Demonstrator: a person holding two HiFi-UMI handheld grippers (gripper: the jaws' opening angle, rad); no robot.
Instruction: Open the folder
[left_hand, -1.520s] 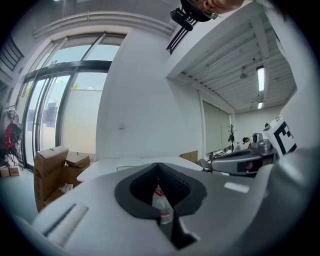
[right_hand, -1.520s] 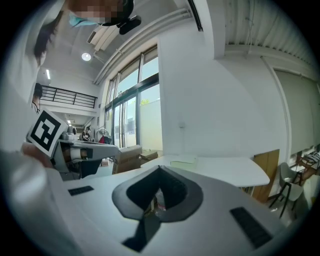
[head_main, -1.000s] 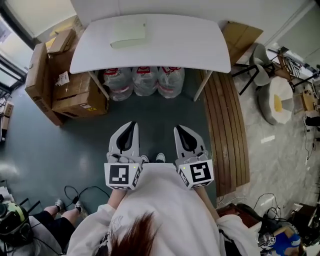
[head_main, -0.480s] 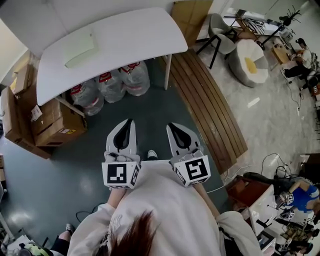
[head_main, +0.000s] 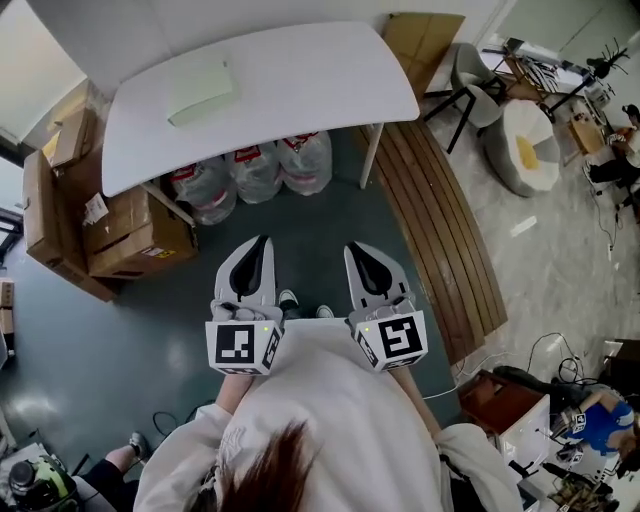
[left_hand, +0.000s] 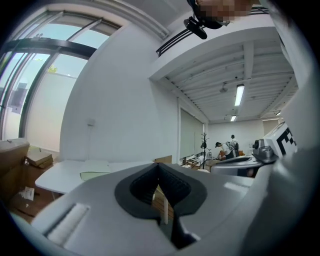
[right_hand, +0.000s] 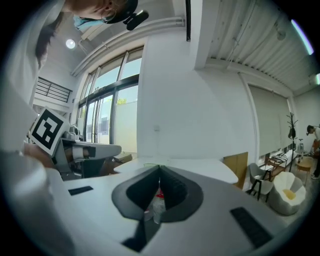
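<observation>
Head view is showing the pale green folder (head_main: 200, 92) lying flat on the white worktop (head_main: 310, 80), well apart from the left hand-held gripper (head_main: 262, 243) and the right hand-held gripper (head_main: 353, 249). Only the two gripper views are revealing the jaws pressed together, narrow and gripping nothing. Compared with half a second ago, the worktop is sitting further right and more level in the head view.

No legible text, label or number shows.
</observation>
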